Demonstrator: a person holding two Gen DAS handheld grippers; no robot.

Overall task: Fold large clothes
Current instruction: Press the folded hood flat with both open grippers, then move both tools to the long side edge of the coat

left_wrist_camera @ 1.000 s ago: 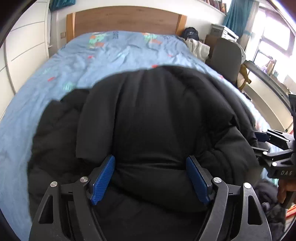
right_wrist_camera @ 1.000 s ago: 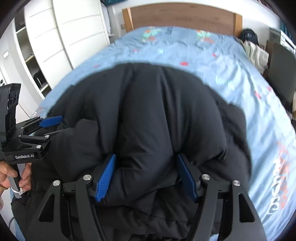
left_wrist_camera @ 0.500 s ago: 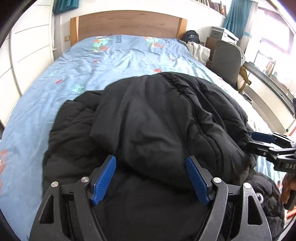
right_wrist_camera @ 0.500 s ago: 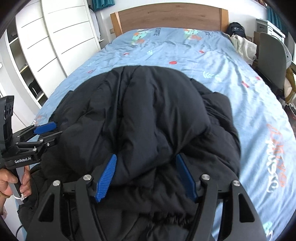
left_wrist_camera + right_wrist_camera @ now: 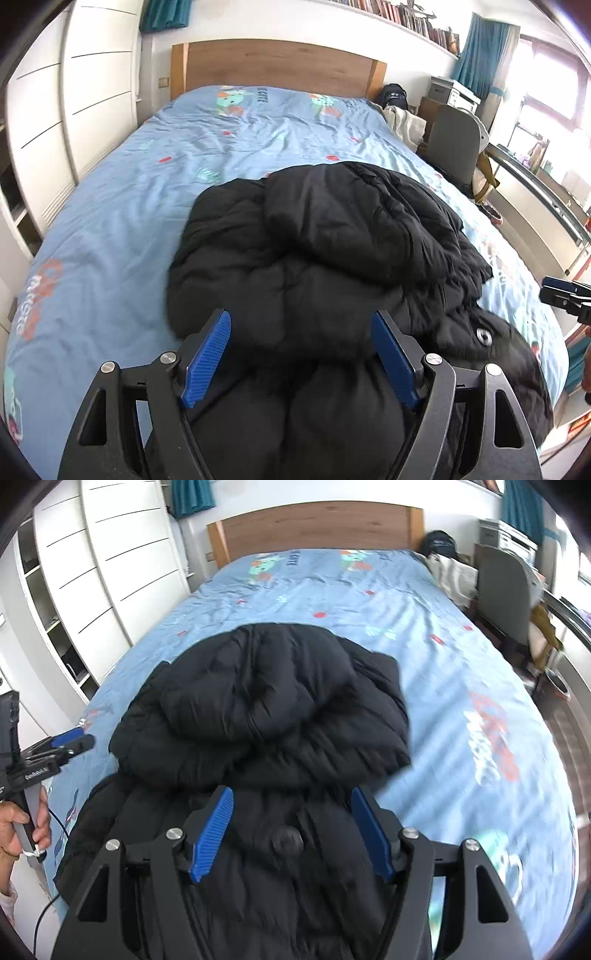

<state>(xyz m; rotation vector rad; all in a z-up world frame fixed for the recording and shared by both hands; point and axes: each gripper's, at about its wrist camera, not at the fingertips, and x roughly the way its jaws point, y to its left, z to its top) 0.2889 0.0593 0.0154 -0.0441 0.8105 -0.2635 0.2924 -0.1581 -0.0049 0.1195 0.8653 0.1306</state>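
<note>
A black puffer jacket [image 5: 332, 240] [image 5: 266, 701] lies bunched on the blue bed sheet [image 5: 129, 206] [image 5: 461, 672], its upper part folded over the lower part. My left gripper [image 5: 299, 317] hovers open above the jacket's near end, blue pads apart with nothing pressed between them. It also shows at the left edge of the right wrist view as the left gripper [image 5: 70, 742], held by a hand. My right gripper [image 5: 291, 792] hangs open above the jacket's near end, by a round button [image 5: 287, 840]. The right gripper's tip [image 5: 565, 295] shows off the jacket's right side.
White wardrobe doors [image 5: 74, 110] [image 5: 122, 572] line the bed's left side. A wooden headboard [image 5: 280, 66] closes the far end. A grey chair [image 5: 458, 144] [image 5: 506, 590] and a desk [image 5: 543, 195] stand on the right, with pale clothes [image 5: 404, 123] by the chair.
Both grippers have drawn back and up from the jacket, which now looks smaller and shows more bed around it. The folded-over part has settled flat. Jaw widths look unchanged.
</note>
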